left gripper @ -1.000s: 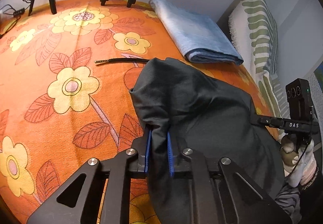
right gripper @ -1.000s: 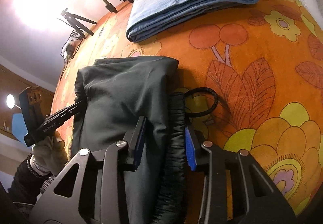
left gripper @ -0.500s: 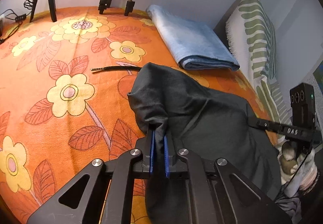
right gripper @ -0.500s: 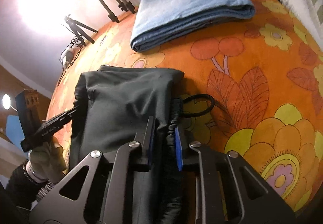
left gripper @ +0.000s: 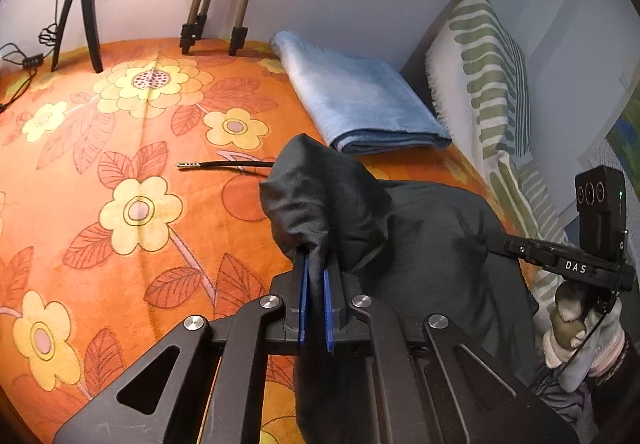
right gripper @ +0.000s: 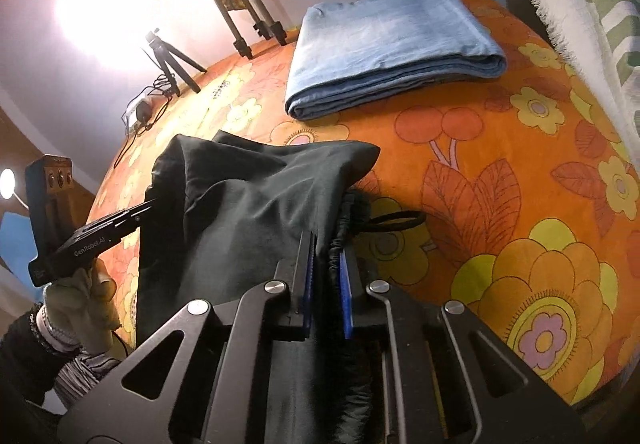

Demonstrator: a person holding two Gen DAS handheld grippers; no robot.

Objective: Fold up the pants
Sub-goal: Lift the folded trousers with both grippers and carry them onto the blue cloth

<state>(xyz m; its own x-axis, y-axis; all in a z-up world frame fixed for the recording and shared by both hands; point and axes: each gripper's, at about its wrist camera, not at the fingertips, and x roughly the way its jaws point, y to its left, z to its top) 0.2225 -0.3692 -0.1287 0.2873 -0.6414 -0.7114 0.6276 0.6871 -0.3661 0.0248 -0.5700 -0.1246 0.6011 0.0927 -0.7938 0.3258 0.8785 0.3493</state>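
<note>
Dark grey pants (left gripper: 420, 236) lie bunched on the orange flowered bedspread (left gripper: 120, 172). My left gripper (left gripper: 315, 272) is shut on a fold of the pants and holds it raised off the bed. My right gripper (right gripper: 326, 248) is shut on the elastic waistband edge of the pants (right gripper: 248, 204), also lifted. The black drawstring (left gripper: 224, 164) trails on the bed to the left; its loop (right gripper: 396, 222) shows beside the right gripper. Each view shows the other gripper in a gloved hand at the pants' far side.
Folded light blue pants (left gripper: 356, 108) lie at the back of the bed, also in the right wrist view (right gripper: 392, 44). A striped green and white pillow (left gripper: 488, 76) leans at the right. Tripod legs (left gripper: 80, 12) and cables stand at the far edge by the wall.
Both grippers closed on the pants and lifted the cloth; the fabric now hangs bunched higher off the bed than a second ago.
</note>
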